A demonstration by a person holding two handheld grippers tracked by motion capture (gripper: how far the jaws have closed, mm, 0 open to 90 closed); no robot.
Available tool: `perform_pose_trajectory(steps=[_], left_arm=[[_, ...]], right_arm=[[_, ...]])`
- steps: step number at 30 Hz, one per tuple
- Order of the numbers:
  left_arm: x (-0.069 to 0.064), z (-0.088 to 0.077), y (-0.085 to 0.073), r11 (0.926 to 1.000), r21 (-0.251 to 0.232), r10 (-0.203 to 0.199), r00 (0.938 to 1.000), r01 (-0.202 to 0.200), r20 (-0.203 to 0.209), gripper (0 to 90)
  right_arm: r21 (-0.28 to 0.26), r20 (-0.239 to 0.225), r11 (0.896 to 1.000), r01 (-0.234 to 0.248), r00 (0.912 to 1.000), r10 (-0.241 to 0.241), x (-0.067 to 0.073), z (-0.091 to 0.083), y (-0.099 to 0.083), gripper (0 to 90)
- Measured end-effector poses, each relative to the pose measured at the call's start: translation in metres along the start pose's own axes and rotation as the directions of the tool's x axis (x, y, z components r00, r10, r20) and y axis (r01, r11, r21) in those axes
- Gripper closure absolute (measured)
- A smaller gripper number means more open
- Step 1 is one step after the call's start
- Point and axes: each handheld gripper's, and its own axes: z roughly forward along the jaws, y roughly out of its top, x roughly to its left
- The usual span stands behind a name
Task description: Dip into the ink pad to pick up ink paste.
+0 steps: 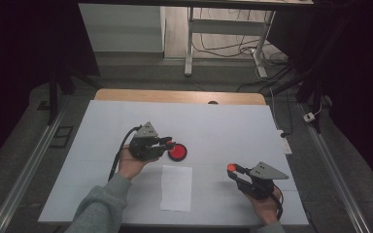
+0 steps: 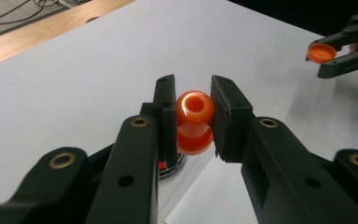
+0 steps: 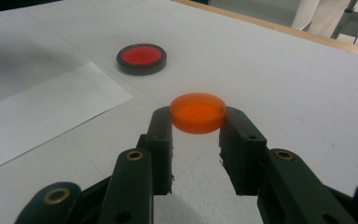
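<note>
Two grips: left gripper [image 2: 193, 116] fingers clamp orange bottle neck [image 2: 194, 122] — right gripper [image 3: 196, 122] fingers pinch orange cap [image 3: 198, 112]; high view blurs both.

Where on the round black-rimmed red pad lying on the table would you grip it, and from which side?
Grip the red pad across its black rim, coming straight down from above. It lies flat and low on the table, so only the upright rim probably gives the jaws two opposite faces to squeeze.
</note>
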Motion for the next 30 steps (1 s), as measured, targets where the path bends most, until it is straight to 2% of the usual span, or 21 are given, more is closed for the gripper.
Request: perform_pose_trajectory(steps=[17, 30], left_arm=[[0.01, 0.031, -0.006, 0.9986, 0.051, -0.012, 0.9999, 0.012, -0.012, 72.5], [0.014, 0.045, -0.007, 0.9983, 0.057, -0.01, 0.9996, 0.012, -0.027, 72.6]], right_arm=[[-0.002, 0.003, 1.0, -0.008, 1.0, 0.008, 0.0, 0.0, 0.0, 64.8], [-0.019, 0.018, 0.999, -0.028, 0.9994, 0.028, -0.005, -0.004, 0.0, 64.8]])
